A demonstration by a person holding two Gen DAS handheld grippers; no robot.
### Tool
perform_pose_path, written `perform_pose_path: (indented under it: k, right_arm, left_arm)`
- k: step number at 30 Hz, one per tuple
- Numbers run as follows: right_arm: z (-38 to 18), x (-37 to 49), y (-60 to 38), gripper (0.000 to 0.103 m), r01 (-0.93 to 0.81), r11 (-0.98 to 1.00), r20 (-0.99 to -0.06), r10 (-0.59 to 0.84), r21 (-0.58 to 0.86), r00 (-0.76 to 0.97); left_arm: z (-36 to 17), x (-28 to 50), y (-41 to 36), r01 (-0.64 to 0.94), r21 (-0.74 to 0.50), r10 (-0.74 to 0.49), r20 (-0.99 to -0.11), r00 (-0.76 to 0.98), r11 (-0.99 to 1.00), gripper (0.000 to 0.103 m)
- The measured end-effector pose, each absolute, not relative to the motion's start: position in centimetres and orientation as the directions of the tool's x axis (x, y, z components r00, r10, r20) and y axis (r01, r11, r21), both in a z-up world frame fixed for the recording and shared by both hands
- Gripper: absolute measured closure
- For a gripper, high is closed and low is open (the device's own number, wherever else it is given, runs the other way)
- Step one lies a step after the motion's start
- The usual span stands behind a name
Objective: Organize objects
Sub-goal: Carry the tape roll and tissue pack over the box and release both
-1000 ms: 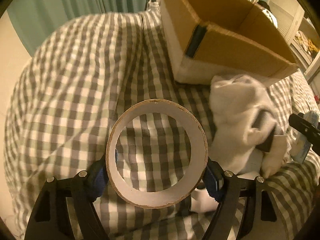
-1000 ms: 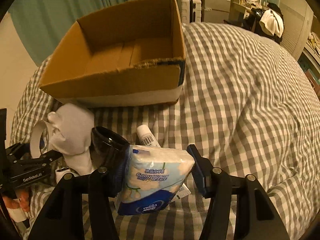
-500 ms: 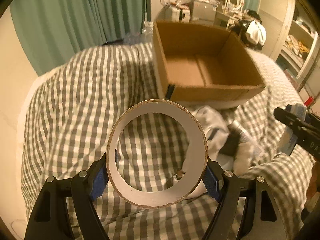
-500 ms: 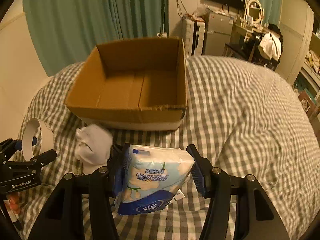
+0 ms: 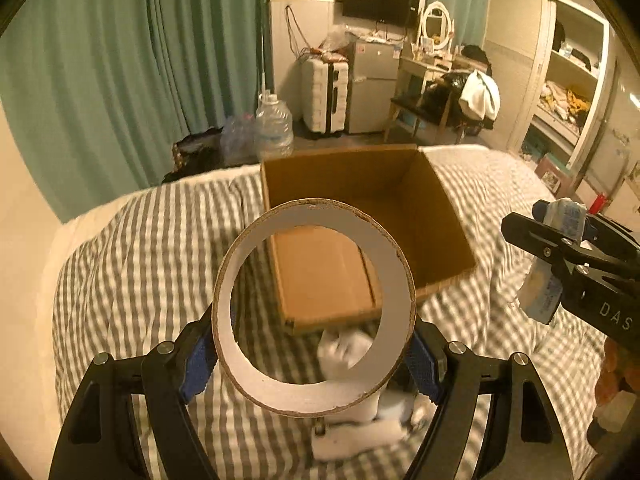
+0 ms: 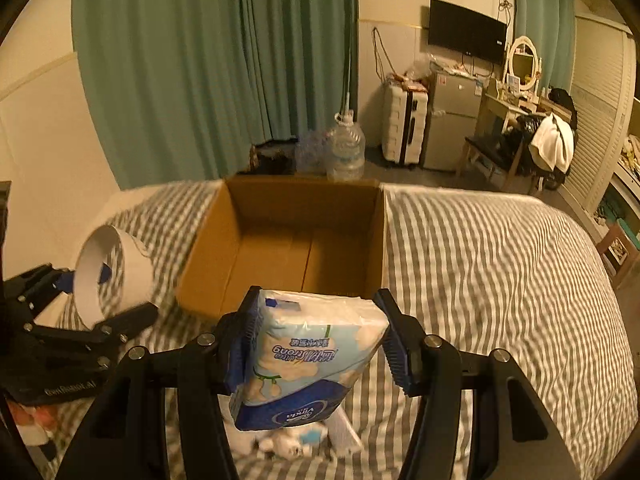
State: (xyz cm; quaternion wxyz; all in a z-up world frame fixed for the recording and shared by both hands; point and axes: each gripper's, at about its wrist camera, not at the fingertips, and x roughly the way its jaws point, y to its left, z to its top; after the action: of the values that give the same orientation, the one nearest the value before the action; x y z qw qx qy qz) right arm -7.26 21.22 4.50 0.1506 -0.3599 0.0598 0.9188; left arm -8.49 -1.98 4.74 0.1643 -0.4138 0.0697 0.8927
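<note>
Above the gingham-covered bed point(image 6: 500, 264), I hold both loads in the air near the open cardboard box point(image 6: 296, 240), which sits on the bedding with its brown floor showing. My left gripper point(image 5: 314, 354) has its blue-padded fingers point(image 5: 196, 364) clamped on the outside of a wide white cardboard ring point(image 5: 394, 304), its opening facing forward. My right gripper point(image 6: 316, 342) has its fingers point(image 6: 396, 350) pressed against the sides of a blue and white tissue pack point(image 6: 312, 364), just short of the box's near wall. Below on the bedding lie small white items point(image 5: 352, 428), too blurred to identify.
</note>
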Motion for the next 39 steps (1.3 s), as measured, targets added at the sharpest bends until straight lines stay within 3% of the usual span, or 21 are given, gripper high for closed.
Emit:
perform_pose_path:
  k: [8, 19, 39]
  right_arm:
    - [7.2, -12.1, 23.1, 0.048, -0.310, -0.951, -0.634, 0.235, 0.008, -0.737]
    - [6.6, -18.4, 26.4, 0.048, -0.323, -0.946, -0.629, 0.244, 0.012, -0.738]
    - [-1.3, -23.0, 30.9, 0.048, -0.349, -0.927, -0.684, 0.165, 0.139, -0.711]
  left_arm:
    - [5.4, -14.4, 0.8, -0.373, -0.003, 0.253, -0.740, -0.623, -0.928, 0.022]
    - [3.8, -21.6, 3.6, -0.420, -0.026, 0.303, -0.732, -0.611, -0.907, 0.022]
    - [-3.5, -24.6, 5.3, -0.446, -0.010, 0.284, -0.784, -0.552, -0.895, 0.022]
